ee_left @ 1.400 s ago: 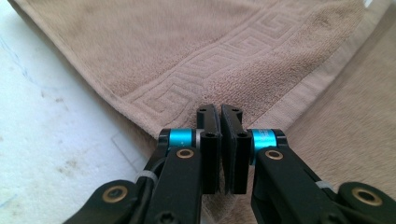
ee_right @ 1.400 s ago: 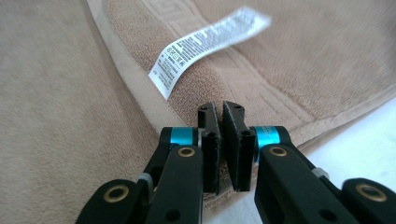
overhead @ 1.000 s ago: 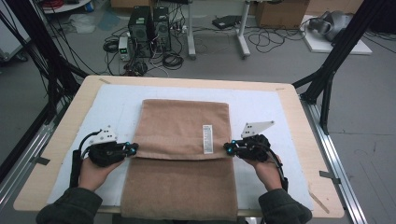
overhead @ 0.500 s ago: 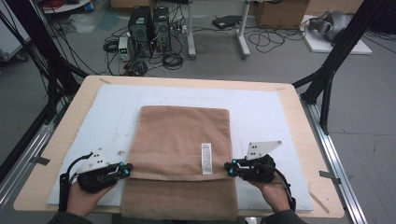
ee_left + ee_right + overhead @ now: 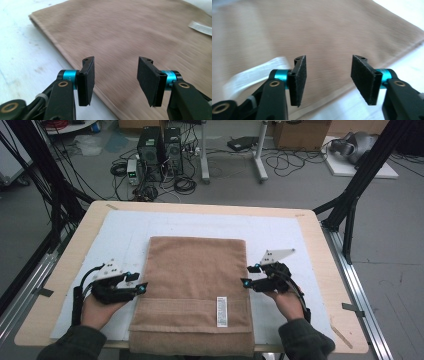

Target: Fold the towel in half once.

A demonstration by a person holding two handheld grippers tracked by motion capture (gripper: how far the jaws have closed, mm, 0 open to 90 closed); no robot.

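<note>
While both tools stand at the near flanks of the folded brown towel [image 5: 195,290], each pair of jaws has just been opening and now stands released, with nothing pressed between the pads [image 5: 86,80]. Seen from above, the left gripper [image 5: 140,282] hovers at the towel's left edge and the right gripper [image 5: 248,275] at its right edge, each held by a hand [image 5: 97,307] entering from the bottom. Along the left gripper view, cloth lies beneath and beyond the gap but is not pinched; the right gripper view shows the same, with the towel's border running under the spread pads. The step in hand appears to be letting go after a fold, or readying a fresh grip on the side edges. To do it well, the jaws should probably clear the cloth fully before any sideways move, so that no layer is dragged, and both sides should be taken level with each other to keep the fold square. Nearest the person, a lower layer of towel overhangs the front rim of the table [image 5: 75,245]; a white care label [image 5: 221,311] lies just above it, near the right edge. Farther off, the upper layer lies flat and smooth on the white mat [image 5: 280,232], its far edge straight.
</note>
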